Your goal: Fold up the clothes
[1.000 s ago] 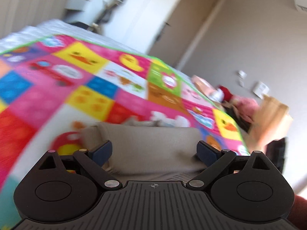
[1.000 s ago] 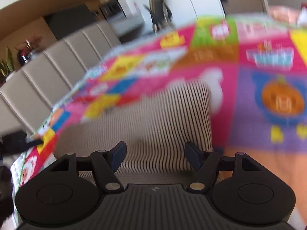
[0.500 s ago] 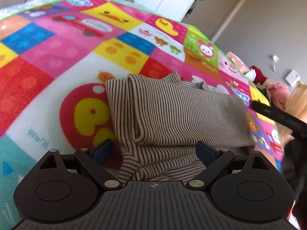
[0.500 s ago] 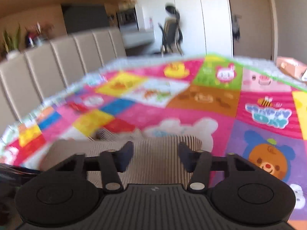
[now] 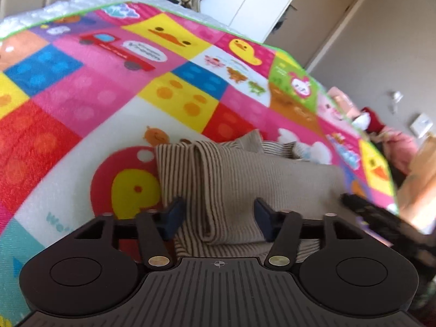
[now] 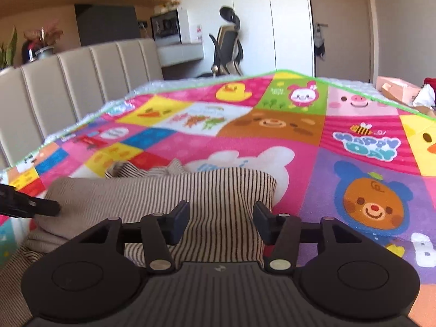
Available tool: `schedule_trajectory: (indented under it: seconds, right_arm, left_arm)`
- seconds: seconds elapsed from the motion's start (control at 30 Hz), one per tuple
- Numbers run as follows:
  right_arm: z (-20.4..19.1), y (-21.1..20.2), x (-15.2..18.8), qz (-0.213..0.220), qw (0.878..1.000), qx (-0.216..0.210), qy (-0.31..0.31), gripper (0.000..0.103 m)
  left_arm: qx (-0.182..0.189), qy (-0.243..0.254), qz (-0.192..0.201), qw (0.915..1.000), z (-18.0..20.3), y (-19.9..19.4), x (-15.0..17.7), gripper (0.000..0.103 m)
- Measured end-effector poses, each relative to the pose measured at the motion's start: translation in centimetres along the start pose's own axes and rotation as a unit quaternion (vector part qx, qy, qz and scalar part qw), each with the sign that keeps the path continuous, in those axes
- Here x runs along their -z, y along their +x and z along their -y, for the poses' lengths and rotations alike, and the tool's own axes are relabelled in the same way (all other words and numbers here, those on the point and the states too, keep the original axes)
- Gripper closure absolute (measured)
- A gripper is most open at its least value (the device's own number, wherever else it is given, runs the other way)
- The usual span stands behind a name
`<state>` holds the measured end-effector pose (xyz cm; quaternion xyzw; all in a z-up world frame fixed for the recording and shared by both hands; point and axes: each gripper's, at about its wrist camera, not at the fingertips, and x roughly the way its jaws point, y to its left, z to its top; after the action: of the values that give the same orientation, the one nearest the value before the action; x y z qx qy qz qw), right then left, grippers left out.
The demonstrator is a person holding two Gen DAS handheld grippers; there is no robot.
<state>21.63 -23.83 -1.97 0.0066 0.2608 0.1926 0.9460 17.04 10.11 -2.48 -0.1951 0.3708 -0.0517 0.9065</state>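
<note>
Left wrist view first: your left tongs are spread partway open with nothing pinched, and the folded striped garment lies right ahead of them and runs in under the fingers, flat on the play mat covering the bed. Its long axis goes side to side across your view, from a thick rolled fold just left of the left fingertip out to a softer rounded end well to the right. It's a knit, beige with thin dark stripes; the stripes run away from the tongs, so across the long axis. A loose rumpled bit pokes out at the far edge.

Over on the right wrist view, your right tongs are also open and empty, fingers hovering over the near edge of the same garment. From here the bundle stretches off to the left of the tongs, and its right end stops in a rounded folded corner just beyond the right fingertip. The dark tip of your other tool sits at the garment's left end; can't tell if it's touching.

That mat is a quilted patchwork of bright squares with ducks, a pig and a bear. Past the bed's far edge you've got a padded beige headboard and an office chair.
</note>
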Motion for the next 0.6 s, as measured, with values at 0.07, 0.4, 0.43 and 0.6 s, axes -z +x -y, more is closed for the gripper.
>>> schedule_trajectory:
  seconds: [0.07,0.4,0.43,0.6]
  right_arm:
    - [0.2,-0.5,-0.3,0.010,1.000,0.003,0.000,0.051]
    - [1.3,-1.2,-1.3,0.018,0.999,-0.008,0.039,0.037]
    - [1.2,-1.1,-1.0,0.016,0.999,-0.006,0.037,0.036]
    - [1.3,-1.9,1.3,0.014,0.999,0.006,0.043,0.033]
  left_arm:
    - [0.000,0.017,0.012,0.9998,0.6,-0.8,-0.1,0.088]
    - [-0.007,0.032,0.003,0.9995,1.0,-2.6,1.5,0.094]
    - [0.006,0.026,0.009,0.9996,0.7,-2.8,1.6,0.088]
    - [0.036,0.021,0.036,0.9985,0.6,-3.4,1.6,0.024]
